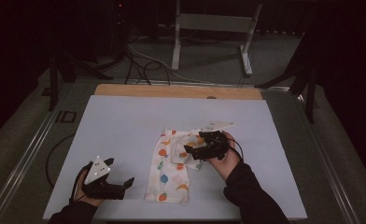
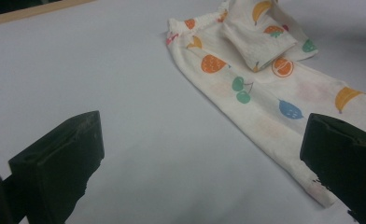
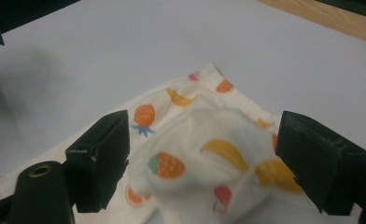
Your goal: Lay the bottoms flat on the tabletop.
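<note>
White sheeting (image 1: 125, 140) covers my table, with fruit-print baby trousers (image 1: 165, 179) centred, one leg folded up; my right gripper (image 1: 193, 152) hovers wide-jawed over that fold, seemingly released, while my left gripper (image 1: 127, 183), also wide, waits at eight o'clock.

One fruit-print garment (image 1: 171, 167), two tools: left tool (image 1: 125, 184), right tool (image 1: 192, 151).

Dim room; grey floor (image 1: 209, 60), white metal stand (image 1: 214, 28), tangled black cables (image 1: 139, 63).
</note>
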Action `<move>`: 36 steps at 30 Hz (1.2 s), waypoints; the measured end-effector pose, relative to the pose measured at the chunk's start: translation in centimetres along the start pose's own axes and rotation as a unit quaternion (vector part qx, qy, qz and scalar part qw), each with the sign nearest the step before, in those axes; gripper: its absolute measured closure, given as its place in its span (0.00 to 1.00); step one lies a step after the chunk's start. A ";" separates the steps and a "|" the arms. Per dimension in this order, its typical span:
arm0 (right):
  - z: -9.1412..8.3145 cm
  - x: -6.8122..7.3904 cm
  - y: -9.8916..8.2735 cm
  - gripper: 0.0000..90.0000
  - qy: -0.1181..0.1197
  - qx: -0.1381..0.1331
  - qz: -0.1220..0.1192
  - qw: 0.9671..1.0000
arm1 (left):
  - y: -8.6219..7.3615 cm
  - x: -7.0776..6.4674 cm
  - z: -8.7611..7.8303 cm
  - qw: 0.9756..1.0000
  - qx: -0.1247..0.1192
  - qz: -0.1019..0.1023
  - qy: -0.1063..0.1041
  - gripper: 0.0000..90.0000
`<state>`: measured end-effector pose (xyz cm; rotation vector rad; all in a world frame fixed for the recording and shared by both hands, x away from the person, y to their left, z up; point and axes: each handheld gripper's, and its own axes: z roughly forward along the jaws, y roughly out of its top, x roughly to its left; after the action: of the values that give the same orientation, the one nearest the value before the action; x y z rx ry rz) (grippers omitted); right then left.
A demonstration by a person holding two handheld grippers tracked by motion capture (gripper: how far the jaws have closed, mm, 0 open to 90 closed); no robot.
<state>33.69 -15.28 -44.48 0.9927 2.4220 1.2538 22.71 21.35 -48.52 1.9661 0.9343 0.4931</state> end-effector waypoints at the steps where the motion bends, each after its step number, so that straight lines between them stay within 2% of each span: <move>1: -0.3 0.0 -0.4 0.21 -0.003 -0.004 0.004 1.000 | 0.0 0.0 0.0 1.000 0.000 0.000 0.001 0.00; 6: -1.6 0.4 -2.8 0.27 -0.014 0.006 0.004 1.000 | 0.1 0.0 -0.1 1.000 0.000 0.002 0.001 0.00; 8: -2.1 0.3 -3.8 0.35 -0.025 0.017 0.008 1.000 | 0.0 0.0 0.0 1.000 0.000 0.000 0.000 0.00; 9: -2.3 0.3 -4.3 0.36 -0.020 0.019 0.012 1.000 | 0.0 0.0 0.0 1.000 0.001 0.000 -0.001 0.00; 11: -2.4 0.3 -5.2 0.47 -0.017 0.027 0.018 0.999 | 0.1 0.0 0.0 1.000 0.000 0.002 0.000 0.00; 12: -2.4 0.4 -5.6 0.48 -0.012 0.032 0.014 0.999 | 0.1 -0.1 0.0 1.000 -0.001 0.001 0.000 0.00; 16: -1.4 1.1 -6.6 0.52 0.002 0.057 0.015 0.998 | 0.1 -0.1 0.0 1.000 -0.001 0.003 0.000 0.00; 19: -0.4 1.7 -6.7 0.55 -0.004 0.065 0.003 0.998 | 0.1 0.0 0.0 1.000 -0.001 0.002 0.000 0.00; 23: 1.4 1.8 -7.1 0.60 -0.038 0.092 0.002 0.995 | 0.1 0.0 0.0 1.000 -0.002 0.001 -0.001 0.00; 25: 2.0 1.6 -7.4 0.73 -0.041 0.108 0.003 0.993 | 0.1 0.0 -0.1 1.000 -0.002 0.002 0.000 0.00; 26: 2.0 1.8 -7.4 0.79 -0.054 0.105 0.000 0.993 | 0.1 0.0 -0.1 1.000 -0.003 0.001 0.001 0.00; 28: 2.1 1.6 -7.3 0.93 -0.057 0.107 0.004 0.993 | 0.0 0.0 -0.1 1.000 -0.001 0.001 0.000 0.00; 31: 2.0 1.3 -7.2 0.98 -0.053 0.106 0.011 0.993 | 0.0 0.0 -0.1 1.000 -0.001 0.002 0.000 0.00; 34: 1.4 1.3 -6.9 0.98 -0.052 0.102 0.007 0.993 | 0.1 -0.1 -0.1 1.000 -0.001 0.004 0.000 0.00; 36: -0.3 1.3 -6.8 0.98 -0.051 0.083 0.011 0.995 | 0.1 -0.1 -0.2 1.000 -0.003 0.002 0.000 0.00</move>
<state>29.46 -17.34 -49.52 1.1011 2.4730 0.9942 22.57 21.34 -48.40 1.9641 0.9276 0.4983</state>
